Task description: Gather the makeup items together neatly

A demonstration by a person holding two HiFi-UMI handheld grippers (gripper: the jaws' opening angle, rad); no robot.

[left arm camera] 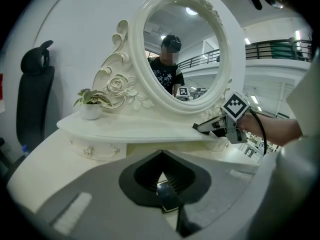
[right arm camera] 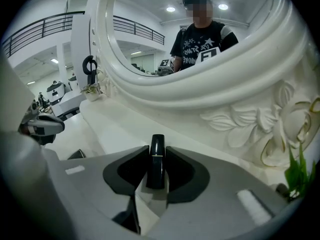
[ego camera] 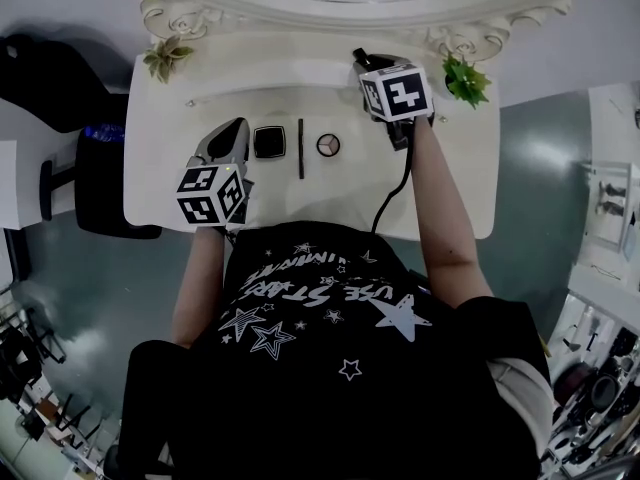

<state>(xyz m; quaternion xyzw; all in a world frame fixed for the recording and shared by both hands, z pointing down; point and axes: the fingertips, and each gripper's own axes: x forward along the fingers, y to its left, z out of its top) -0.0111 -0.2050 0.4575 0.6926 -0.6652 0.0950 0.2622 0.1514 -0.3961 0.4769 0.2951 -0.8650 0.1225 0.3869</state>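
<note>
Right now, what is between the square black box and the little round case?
One thin black pencil lies between the square black box and little round case, shown in the head view.

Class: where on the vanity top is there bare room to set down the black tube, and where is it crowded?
Bare: the vanity top's front strip, between the item row and the near edge, and the left end by the small plant. Crowded: compact, pencil, round case beside the left gripper.

Desk (ego camera: 460, 198): square black compact (ego camera: 268, 142), thin pencil (ego camera: 300, 148), round compact (ego camera: 328, 146) in row. Left tongs (ego camera: 238, 128) just beside row's left end. Right tongs (ego camera: 361, 64) at back, black tube (ego camera: 357, 55) at tip.
</note>
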